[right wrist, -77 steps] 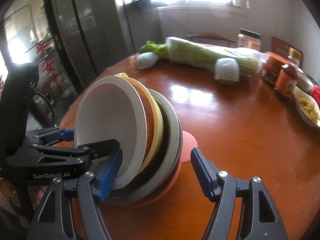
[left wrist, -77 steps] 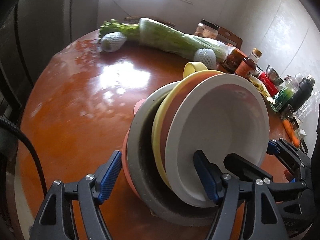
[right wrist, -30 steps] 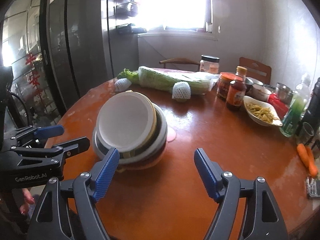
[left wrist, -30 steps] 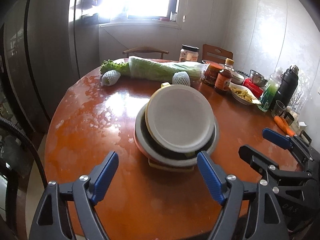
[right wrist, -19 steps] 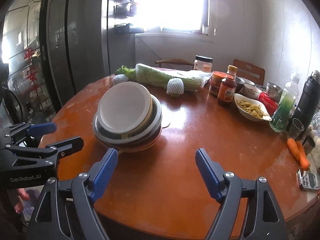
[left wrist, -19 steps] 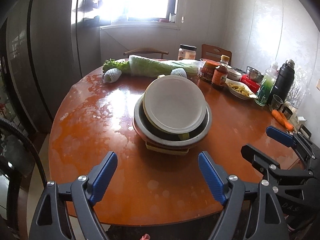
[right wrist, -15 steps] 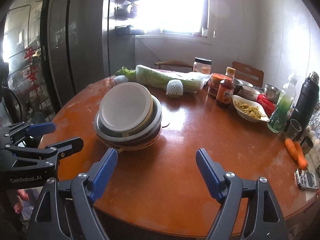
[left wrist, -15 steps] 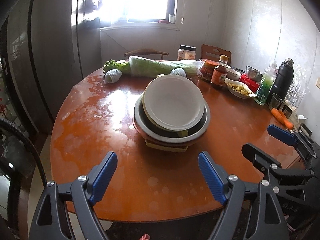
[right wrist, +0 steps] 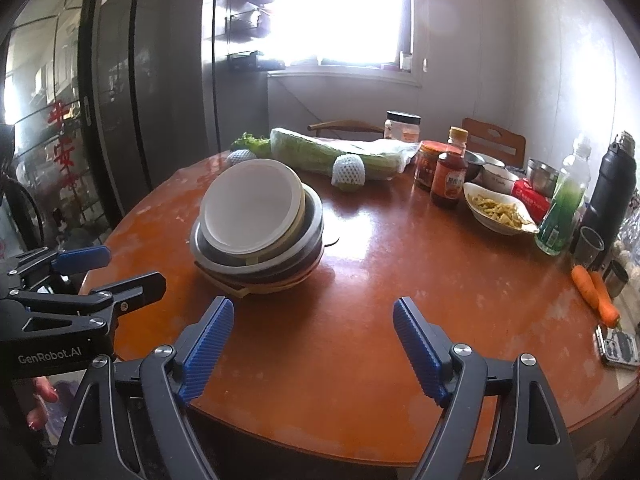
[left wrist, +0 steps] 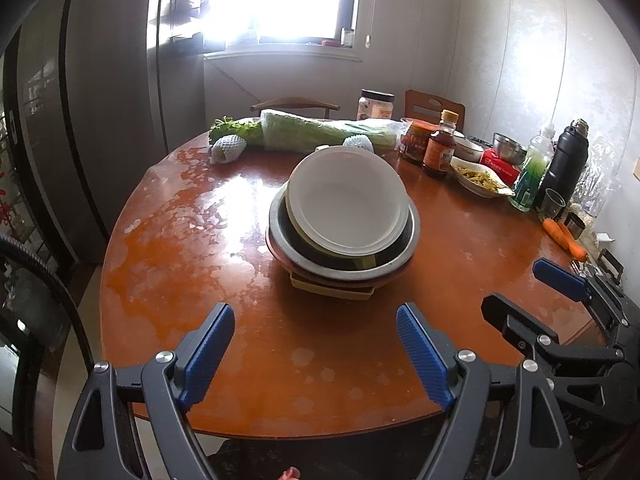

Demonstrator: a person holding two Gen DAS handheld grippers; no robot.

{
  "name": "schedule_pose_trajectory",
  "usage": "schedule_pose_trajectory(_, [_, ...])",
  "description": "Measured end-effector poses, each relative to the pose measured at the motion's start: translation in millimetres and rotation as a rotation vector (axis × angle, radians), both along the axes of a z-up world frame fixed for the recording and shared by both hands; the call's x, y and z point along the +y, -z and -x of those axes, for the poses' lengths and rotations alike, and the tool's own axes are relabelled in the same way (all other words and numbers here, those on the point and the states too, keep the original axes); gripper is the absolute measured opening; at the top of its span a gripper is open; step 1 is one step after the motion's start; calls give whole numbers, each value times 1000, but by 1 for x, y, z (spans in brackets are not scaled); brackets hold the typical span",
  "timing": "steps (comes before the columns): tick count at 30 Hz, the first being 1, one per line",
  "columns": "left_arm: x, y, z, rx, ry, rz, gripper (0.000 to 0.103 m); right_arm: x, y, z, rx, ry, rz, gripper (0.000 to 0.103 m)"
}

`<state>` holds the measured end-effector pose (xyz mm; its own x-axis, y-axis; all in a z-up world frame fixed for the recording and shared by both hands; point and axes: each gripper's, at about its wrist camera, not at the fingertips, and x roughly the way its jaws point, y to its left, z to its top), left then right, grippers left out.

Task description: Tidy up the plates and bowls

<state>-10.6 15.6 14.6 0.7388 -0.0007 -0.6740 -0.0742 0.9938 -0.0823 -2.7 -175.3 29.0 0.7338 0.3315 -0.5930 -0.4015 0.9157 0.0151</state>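
Observation:
A stack of bowls and plates [left wrist: 344,240] sits in the middle of the round wooden table [left wrist: 180,240]. A white bowl [left wrist: 346,208] lies on top, tilted inside a yellow one, a grey metal bowl [left wrist: 414,232] and reddish plates. My left gripper [left wrist: 314,316] hangs open over the table's near edge, well short of the stack, with nothing between its blue pads. In the right wrist view the stack [right wrist: 252,208] is ahead and left of my right gripper [right wrist: 312,306], also open and empty. Each gripper shows in the other's view: the right gripper [left wrist: 516,284], the left gripper [right wrist: 134,266].
A wrapped cabbage [left wrist: 320,134] and two netted fruits lie at the far edge. Sauce jars [right wrist: 448,184], a dish of food [right wrist: 500,208], a green bottle [right wrist: 560,208], a black flask [right wrist: 612,192], a glass and carrots [right wrist: 596,294] crowd the right side. Chairs stand behind the table; a dark fridge is on the left.
The stack stood tilted on edge close between both grippers; now it rests on the table. Both grippers have drawn back to the near edge, with the last half second almost still.

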Motion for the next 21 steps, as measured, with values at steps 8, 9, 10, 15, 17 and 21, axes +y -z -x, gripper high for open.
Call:
schedule_pose_trajectory(8, [1, 5, -3, 13, -15, -4, 83, 0, 6, 0, 16, -4, -1, 83])
schedule_pose_trajectory(9, [2, 6, -3, 16, -15, -3, 83, 0, 7, 0, 17, -3, -3, 83])
schedule_pose_trajectory(10, [2, 7, -4, 20, -17, -3, 83, -1, 8, 0, 18, -3, -4, 83])
schedule_pose_trajectory(15, [3, 11, -5, 31, -21, -6, 83, 0, 10, -2, 24, 2, 2, 83])
schedule_pose_trajectory(17, [2, 11, -5, 30, -20, -4, 83, 0, 10, -1, 26, 0, 7, 83])
schedule_pose_trajectory(21, [2, 12, -5, 34, -20, -3, 83, -1, 9, -1, 23, 6, 7, 83])
